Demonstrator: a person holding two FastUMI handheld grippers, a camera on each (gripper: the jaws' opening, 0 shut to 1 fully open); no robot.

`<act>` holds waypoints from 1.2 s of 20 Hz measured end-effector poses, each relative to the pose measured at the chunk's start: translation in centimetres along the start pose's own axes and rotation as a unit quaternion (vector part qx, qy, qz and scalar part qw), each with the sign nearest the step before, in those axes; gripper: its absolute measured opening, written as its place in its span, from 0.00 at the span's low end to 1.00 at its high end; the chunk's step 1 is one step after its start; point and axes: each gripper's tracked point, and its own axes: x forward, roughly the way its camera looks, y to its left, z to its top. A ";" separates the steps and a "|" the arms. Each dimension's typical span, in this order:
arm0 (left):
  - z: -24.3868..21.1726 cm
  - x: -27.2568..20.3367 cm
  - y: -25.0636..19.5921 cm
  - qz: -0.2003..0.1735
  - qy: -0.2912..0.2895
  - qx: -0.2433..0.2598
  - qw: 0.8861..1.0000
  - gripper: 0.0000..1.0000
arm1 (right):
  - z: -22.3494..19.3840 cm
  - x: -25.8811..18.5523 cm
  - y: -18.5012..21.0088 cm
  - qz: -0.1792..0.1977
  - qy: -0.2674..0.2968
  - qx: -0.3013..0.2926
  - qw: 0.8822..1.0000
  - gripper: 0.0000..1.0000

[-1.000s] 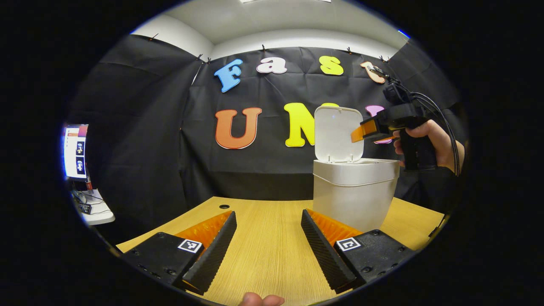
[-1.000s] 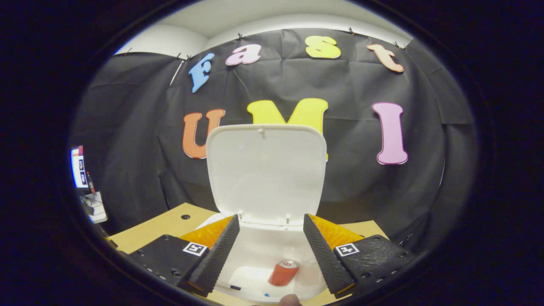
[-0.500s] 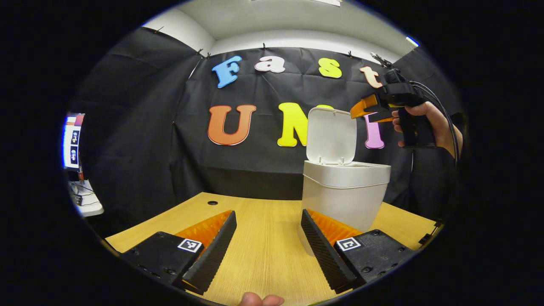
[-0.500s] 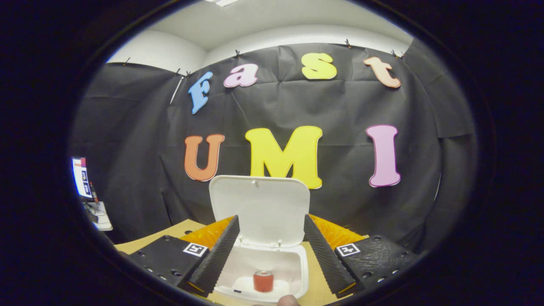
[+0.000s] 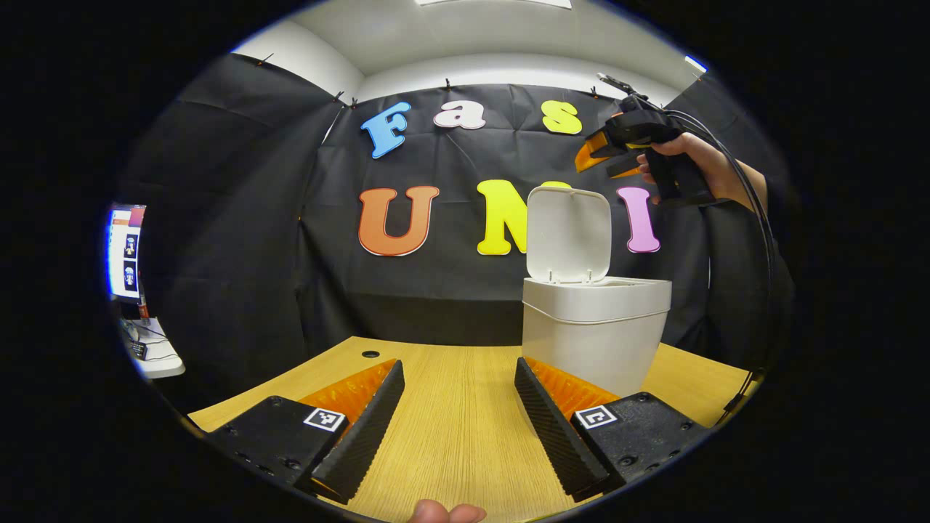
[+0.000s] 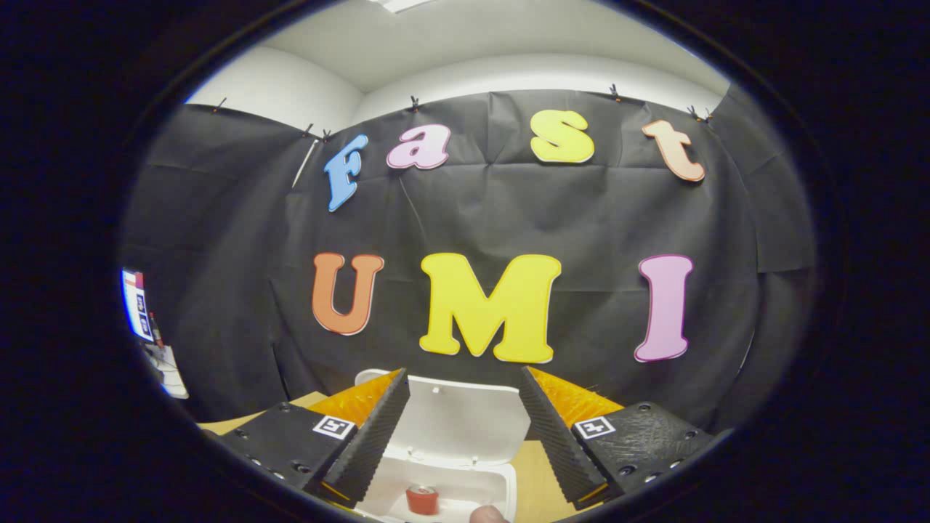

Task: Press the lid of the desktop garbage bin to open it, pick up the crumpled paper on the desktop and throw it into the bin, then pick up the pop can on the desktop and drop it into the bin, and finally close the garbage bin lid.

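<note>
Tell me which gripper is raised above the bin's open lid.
The right gripper, held high above the lid; the left gripper sits low over the table.

I count one white bin on my one wooden table, and it has one lid, standing open. Inside it I see one red can. I hold two grippers: my left gripper with its two fingers spread wide, and my right gripper, also with two fingers apart. One hand grips the raised tool. There is one round hole in the tabletop, and one screen off to the side.
</note>
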 end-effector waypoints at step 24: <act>-0.2 0.4 0.4 0.006 -0.001 -0.009 1.000 0.98 | -11.0 -1.9 1.6 0.044 0.133 0.043 0.989 0.94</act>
